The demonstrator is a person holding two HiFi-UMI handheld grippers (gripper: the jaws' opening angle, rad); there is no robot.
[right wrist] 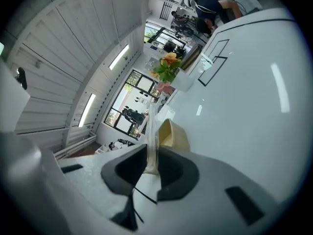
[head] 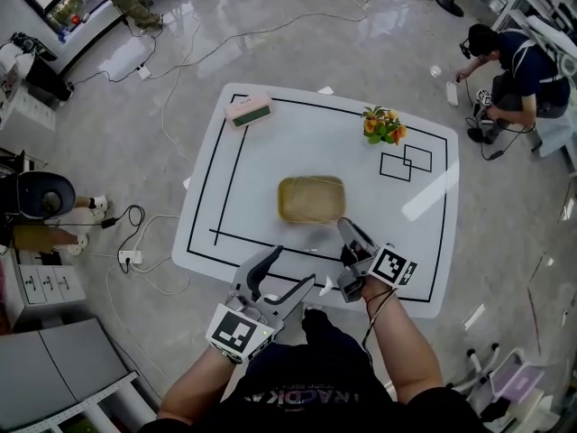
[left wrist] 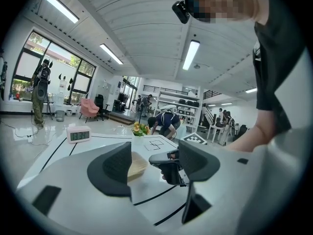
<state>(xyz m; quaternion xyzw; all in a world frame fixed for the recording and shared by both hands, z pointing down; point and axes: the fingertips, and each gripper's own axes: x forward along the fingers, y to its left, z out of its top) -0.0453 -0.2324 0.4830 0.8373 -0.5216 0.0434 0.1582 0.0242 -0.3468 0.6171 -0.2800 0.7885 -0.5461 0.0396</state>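
Pinching a thin clear strip [right wrist: 152,131] between closed jaws, the right gripper [right wrist: 152,163] holds it on edge, so that it rises out of the pads toward the basket [right wrist: 173,133] just ahead. From the head view this gripper [head: 350,233] sits over the near part of the table [head: 270,152], its tips close to the basket's [head: 311,198] near right corner; the strip itself is too thin to make out there.

The left gripper [left wrist: 156,163] is empty, with its jaws wide apart. Through the gap its own view shows the right gripper, and the basket [left wrist: 136,164] lies past the left jaw. In the head view it [head: 290,269] hovers at the table's near edge, to the left of the right gripper and a little apart from it.

The basket is shallow, yellowish and woven, and it lies about mid-table inside a black outline. Farther off stand a pot of flowers [head: 383,124] at the far right, beside two overlapping drawn squares [head: 406,161], and a pink clock [head: 249,110] at the far left corner. Beyond the table, a person [head: 514,70] crouches on the floor among cables.
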